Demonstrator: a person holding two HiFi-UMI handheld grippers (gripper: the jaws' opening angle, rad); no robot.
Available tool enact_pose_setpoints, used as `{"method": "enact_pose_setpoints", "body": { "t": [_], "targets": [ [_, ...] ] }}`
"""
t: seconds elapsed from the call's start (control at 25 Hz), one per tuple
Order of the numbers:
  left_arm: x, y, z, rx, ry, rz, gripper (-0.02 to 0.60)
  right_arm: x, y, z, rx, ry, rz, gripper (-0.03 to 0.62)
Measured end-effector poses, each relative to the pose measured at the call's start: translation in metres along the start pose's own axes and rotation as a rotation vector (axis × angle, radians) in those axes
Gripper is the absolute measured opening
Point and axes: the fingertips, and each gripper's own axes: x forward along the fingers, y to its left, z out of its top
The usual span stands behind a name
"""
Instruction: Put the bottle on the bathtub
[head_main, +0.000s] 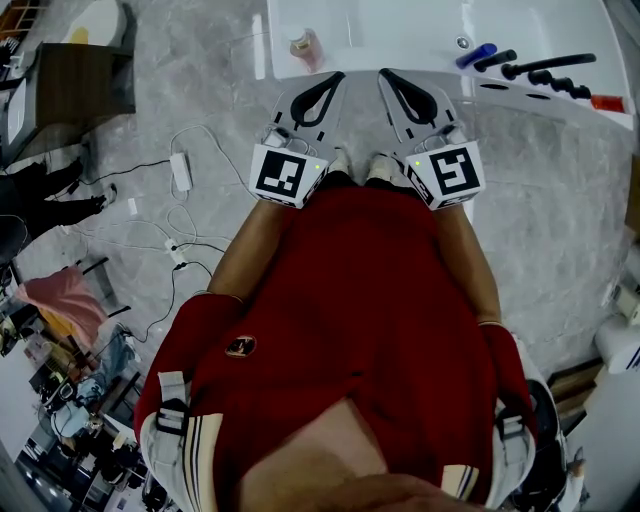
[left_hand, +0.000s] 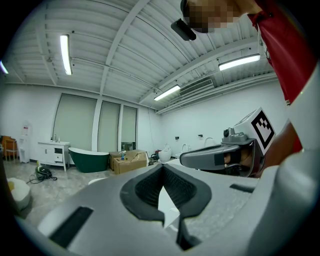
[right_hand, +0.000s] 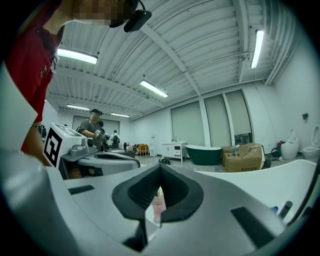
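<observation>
Standing person, red shirt, both grippers held close in front of the body and angled towards each other.

Left gripper (head_main: 339, 75): jaws together at the tips, and only white surface shows through the oval window between its pads. Right gripper (head_main: 383, 72): the same, tips met and nothing clamped. Both carry nothing.

Under the grippers is a grey marbled floor (head_main: 200, 110), with a white adapter and cables (head_main: 181, 170) off to the left.

Just beyond the tips is the near edge of the white bathtub (head_main: 400, 30). The bottle (head_main: 305, 45), pinkish with a paler cap, stands at the tub's near left. It lies ahead and a little left of both grippers, and the right gripper view catches it through that gripper's jaw window. Cannot tell whether it sits on the rim ledge or down in the basin.

Further right along the tub are a blue item (head_main: 476, 55) and a black shower handset (head_main: 548, 68). Far across the room are a dark green freestanding tub (left_hand: 89, 159) and a cardboard box (left_hand: 127, 161).

Judgement: with both grippers empty, the bottle is either already set down or not yet picked up, and these views alone don't settle it.

If the pick-up is next:
- Open the jaws fully before advancing.
- Come in level at mid-body, below the cap.
- Close squarely across the width.
- The bottle looks light and narrow, so a glancing touch could topple it on the smooth enamel.
- Set it on a flat stretch of rim, clear of the fittings.
</observation>
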Motion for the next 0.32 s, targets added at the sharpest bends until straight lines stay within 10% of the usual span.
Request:
{"method": "enact_pose_setpoints", "body": {
  "t": [0.32],
  "targets": [
    [-0.0011,0.0001,-0.0051,0.001,0.013,0.002,0.007,-0.0002,-0.0014,-0.0049,0.003,0.012,-0.008,-0.002]
  ]
}}
